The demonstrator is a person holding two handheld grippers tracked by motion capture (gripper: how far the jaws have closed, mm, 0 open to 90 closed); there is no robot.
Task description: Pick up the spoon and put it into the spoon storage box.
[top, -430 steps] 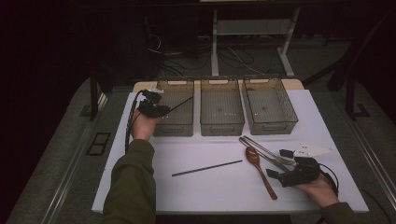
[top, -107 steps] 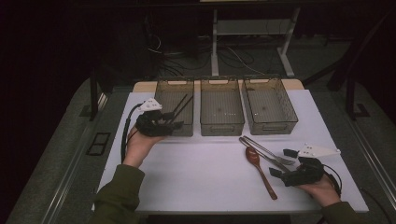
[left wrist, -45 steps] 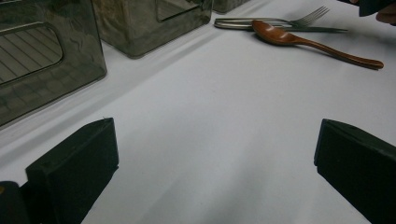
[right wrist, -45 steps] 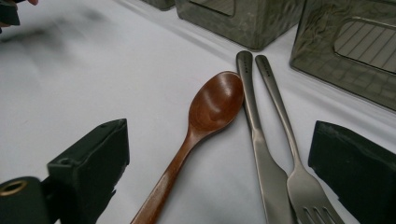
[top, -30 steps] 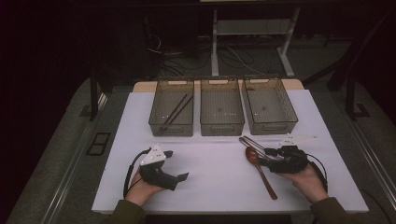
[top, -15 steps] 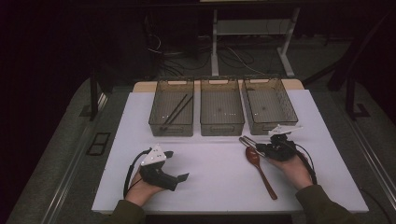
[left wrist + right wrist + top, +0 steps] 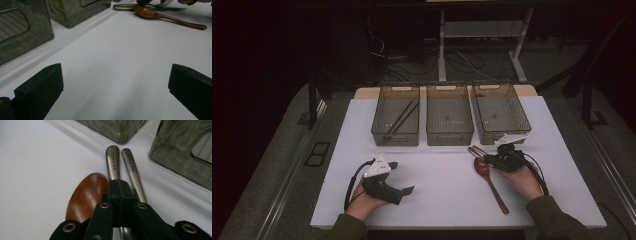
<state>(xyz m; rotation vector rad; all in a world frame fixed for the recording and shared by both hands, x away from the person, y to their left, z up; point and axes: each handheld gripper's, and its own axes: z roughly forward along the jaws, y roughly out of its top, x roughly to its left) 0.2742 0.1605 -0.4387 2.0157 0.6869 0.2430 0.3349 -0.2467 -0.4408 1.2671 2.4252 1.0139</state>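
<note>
Near the front edge of the white worktop [image 7: 447,200], toward its left corner, the left gripper [image 7: 399,191] rests in the person's hand with its jaws spread wide and nothing between them; in the left gripper view bare surface lies between the two black pads. Farther in, right of centre, the right gripper [image 7: 488,161] has just been closing and its jaws now meet tight. In the right gripper view they sit over the left of two metal handles [image 7: 113,162], but whether they pinch it I cannot tell. The wooden spoon [image 7: 491,181] lies just beside them, its bowl touching the handles. Along the far edge stand three clear bins [image 7: 449,135]; the left one holds dark chopsticks [image 7: 399,117].
</note>
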